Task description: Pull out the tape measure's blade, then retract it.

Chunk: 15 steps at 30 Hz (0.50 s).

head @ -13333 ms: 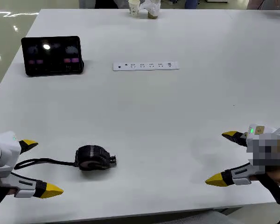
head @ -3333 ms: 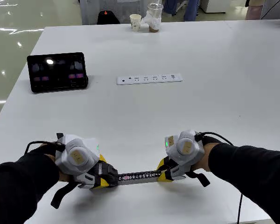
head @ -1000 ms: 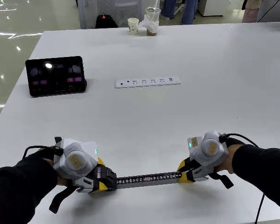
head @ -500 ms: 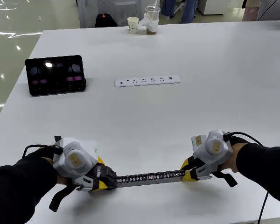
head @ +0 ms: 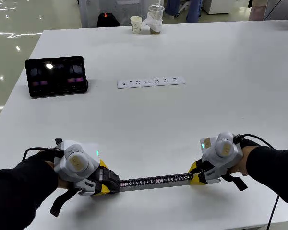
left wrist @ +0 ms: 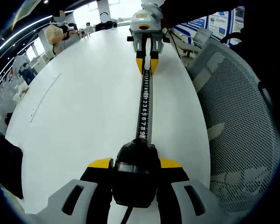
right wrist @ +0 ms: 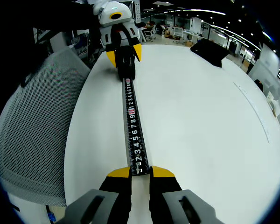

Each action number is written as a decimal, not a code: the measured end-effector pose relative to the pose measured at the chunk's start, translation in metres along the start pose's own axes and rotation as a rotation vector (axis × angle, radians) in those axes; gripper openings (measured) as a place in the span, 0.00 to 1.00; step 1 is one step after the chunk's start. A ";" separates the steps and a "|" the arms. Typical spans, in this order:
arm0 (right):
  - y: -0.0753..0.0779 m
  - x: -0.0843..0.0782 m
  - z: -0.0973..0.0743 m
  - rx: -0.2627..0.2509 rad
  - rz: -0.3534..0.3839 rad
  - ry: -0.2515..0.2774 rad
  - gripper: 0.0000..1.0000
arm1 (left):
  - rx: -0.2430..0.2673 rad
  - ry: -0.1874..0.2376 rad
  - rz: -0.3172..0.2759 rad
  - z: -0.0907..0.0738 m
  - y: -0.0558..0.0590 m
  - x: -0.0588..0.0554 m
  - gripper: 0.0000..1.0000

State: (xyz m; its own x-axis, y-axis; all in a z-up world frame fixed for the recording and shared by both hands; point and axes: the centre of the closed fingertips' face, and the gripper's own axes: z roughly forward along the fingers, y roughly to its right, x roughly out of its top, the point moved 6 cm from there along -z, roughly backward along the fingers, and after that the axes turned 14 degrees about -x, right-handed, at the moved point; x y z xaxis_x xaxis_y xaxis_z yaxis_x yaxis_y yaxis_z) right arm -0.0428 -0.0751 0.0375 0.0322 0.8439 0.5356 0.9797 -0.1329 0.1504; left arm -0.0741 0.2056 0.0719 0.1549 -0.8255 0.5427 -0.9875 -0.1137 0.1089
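Two holds: our left gripper (head: 104, 182) clamps the tape measure (left wrist: 136, 173); ahead of it, our right gripper (head: 196, 175) pinches the extended blade (head: 156, 181) by its tip. Paper cup (head: 136, 24) far beyond, contents unseen.

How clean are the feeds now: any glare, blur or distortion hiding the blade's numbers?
Head view: sharp, evenly lit; a lamp glints off the tablet, and the blade numbers are too small to read. Left gripper view: fisheye bows the table edge; numerals legible. Right gripper view: numerals crisp near the jaws, shrinking farther off.
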 end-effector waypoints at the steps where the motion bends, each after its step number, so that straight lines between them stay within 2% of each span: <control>1: 0.000 0.000 0.000 -0.001 -0.001 0.001 0.11 | 0.000 0.000 0.000 0.000 0.000 0.000 0.30; 15: 0.001 -0.007 -0.004 0.000 -0.008 -0.008 0.10 | -0.001 -0.005 0.005 0.000 0.000 0.000 0.30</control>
State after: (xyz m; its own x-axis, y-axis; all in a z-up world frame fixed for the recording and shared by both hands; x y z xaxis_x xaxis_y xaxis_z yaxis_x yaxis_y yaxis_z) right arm -0.0424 -0.0833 0.0371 0.0258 0.8491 0.5277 0.9799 -0.1259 0.1547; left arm -0.0741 0.2055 0.0724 0.1496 -0.8288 0.5391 -0.9883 -0.1087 0.1072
